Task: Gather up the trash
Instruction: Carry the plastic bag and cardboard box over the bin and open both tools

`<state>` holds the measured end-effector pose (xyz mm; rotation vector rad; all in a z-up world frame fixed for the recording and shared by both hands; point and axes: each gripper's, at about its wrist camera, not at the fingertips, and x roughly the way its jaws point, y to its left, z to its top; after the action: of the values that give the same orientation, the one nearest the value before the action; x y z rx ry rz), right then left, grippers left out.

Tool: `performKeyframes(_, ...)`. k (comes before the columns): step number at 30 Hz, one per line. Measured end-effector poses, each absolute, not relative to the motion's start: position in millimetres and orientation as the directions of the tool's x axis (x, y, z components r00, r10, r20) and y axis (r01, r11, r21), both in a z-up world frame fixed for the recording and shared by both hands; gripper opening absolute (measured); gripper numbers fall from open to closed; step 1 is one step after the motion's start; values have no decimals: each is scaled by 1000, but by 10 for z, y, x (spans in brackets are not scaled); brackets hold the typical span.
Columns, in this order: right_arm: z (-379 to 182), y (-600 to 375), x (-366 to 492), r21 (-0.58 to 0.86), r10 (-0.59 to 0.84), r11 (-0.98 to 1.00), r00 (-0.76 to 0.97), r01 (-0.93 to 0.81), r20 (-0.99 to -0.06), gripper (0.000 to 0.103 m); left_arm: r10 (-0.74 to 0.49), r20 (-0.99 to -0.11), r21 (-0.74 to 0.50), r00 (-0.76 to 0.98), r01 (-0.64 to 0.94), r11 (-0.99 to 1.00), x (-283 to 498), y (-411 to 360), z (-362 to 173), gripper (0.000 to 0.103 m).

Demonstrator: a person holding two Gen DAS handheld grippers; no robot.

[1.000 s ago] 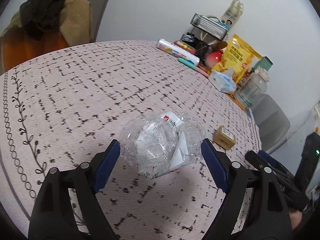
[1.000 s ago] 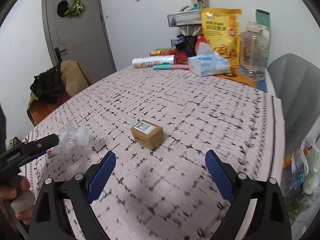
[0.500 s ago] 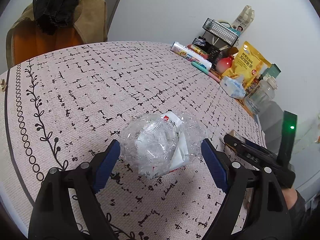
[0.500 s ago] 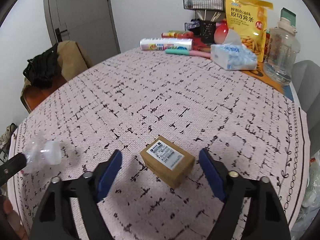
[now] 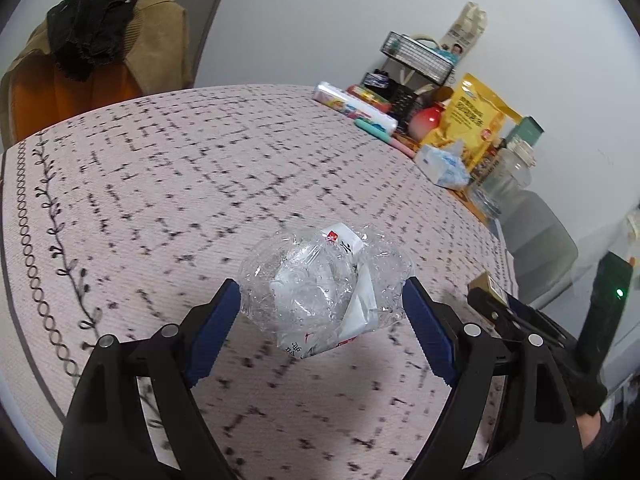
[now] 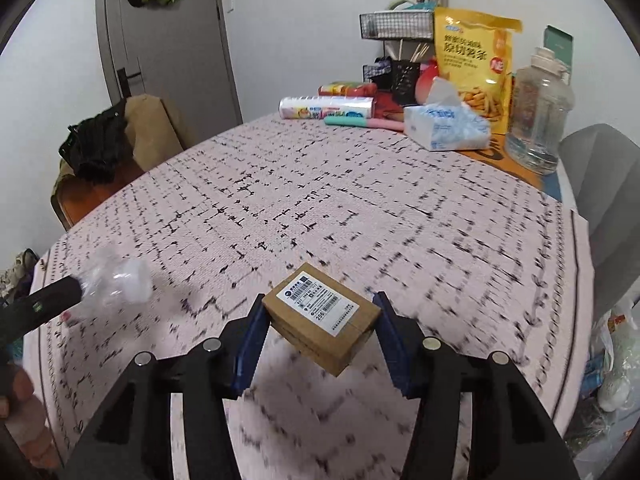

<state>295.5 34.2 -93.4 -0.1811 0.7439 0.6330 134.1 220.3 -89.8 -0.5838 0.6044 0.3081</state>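
My left gripper point(image 5: 322, 308) is shut on a crumpled clear plastic wrapper point(image 5: 320, 288) with white paper inside, held above the table point(image 5: 160, 184). The wrapper also shows blurred at the left of the right wrist view point(image 6: 116, 284). My right gripper point(image 6: 320, 328) is shut on a small brown cardboard box point(image 6: 322, 314) with a white barcode label, lifted a little above the tablecloth. The box point(image 5: 486, 282) and the right gripper show at the right edge of the left wrist view.
At the table's far side stand a yellow snack bag point(image 6: 476, 52), a tissue pack point(image 6: 448, 126), a clear jug point(image 6: 538, 116), a wire rack point(image 6: 396, 26) and a roll of bags point(image 6: 326, 107). A chair with clothes point(image 6: 108, 148) stands left, a grey chair point(image 6: 600, 172) right.
My right gripper moved forward to the cardboard box, closed on it and lifted it. My left gripper kept its hold on the plastic wrapper and shifted slightly.
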Motion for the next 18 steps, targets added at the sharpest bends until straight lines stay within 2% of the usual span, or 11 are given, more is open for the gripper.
performKeyframes(10,-688,-439,2592,108,483,834,621,-542,-617,52,17,-585,-424,811,-324,846,1553,1614,-753,82)
performKeyframes(18,-593,-1133,2401,123,435,882,686,-455,-583,52,-71,-576,-416,814,-218,883,1709,1026,-671,82)
